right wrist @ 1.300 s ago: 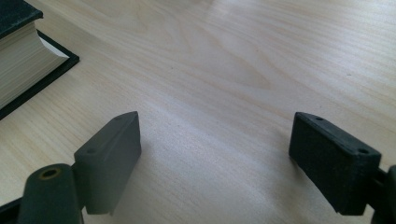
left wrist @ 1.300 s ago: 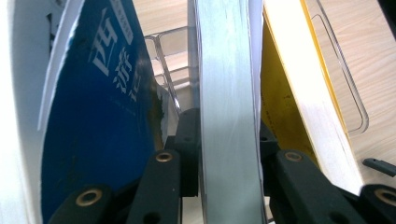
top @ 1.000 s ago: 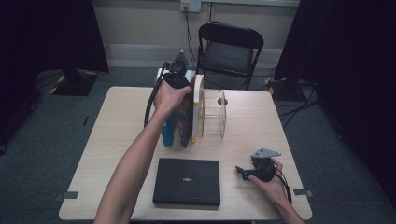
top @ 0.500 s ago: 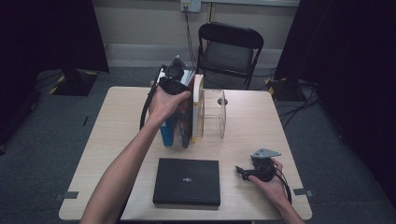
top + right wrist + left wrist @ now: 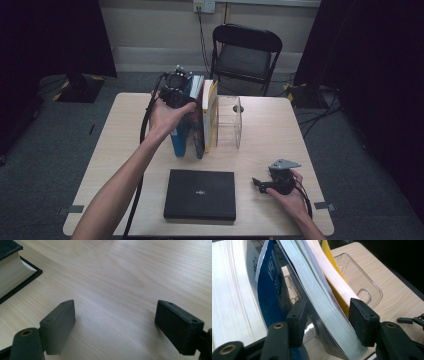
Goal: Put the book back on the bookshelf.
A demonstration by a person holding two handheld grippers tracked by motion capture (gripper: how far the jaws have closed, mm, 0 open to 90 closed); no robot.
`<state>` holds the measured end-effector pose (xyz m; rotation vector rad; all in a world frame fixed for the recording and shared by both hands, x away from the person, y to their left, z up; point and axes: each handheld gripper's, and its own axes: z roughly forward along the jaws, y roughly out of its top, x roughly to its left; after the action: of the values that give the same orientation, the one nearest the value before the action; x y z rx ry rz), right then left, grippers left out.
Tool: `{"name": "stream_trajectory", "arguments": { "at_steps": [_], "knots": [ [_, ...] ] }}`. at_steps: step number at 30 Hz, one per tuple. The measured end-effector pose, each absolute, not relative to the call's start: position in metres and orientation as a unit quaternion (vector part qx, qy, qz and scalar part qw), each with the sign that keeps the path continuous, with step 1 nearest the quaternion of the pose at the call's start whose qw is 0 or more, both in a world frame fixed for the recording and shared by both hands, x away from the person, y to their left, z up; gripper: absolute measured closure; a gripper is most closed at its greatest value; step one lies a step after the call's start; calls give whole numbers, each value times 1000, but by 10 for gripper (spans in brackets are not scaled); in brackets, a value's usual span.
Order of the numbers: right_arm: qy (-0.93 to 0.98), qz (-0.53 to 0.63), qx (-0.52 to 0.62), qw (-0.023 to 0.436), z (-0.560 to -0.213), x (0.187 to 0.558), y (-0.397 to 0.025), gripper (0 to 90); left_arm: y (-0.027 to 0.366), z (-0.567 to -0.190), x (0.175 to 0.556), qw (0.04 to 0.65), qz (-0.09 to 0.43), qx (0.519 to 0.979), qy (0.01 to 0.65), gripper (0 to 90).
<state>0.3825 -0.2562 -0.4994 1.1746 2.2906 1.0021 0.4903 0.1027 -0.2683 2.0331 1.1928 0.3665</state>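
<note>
Bare forearms, black two-jaw left tool (image 5: 176, 92), thick black cable, grey-plated right tool (image 5: 264, 184)

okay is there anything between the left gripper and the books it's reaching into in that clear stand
Nothing visible. The left gripper is open, its jaws already straddling the leaning pale-covered book, with the blue book just outside one jaw and the yellow book beyond the other. The clear bookstand stands behind them.

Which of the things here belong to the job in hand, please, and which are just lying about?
In the job:
left tongs, open around a pale grey-green book
row of upright books
clear plastic bookend

Lying about:
black hardcover book lying flat
right tongs, open
black folding chair
</note>
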Motion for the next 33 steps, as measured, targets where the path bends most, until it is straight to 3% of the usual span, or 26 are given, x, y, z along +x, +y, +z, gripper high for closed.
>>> {"name": "stream_trajectory", "arguments": {
  "at_steps": [8,27,33],
  "knots": [
    [814,356,418,188,-499,383,-256,166,105,-270,484,378,148,791,459,533],
    [814,356,418,188,-499,383,-256,166,110,-296,456,427,165,781,425,502],
    [814,356,418,189,-499,383,-256,166,114,-310,446,449,174,770,418,566]
  ]
}}
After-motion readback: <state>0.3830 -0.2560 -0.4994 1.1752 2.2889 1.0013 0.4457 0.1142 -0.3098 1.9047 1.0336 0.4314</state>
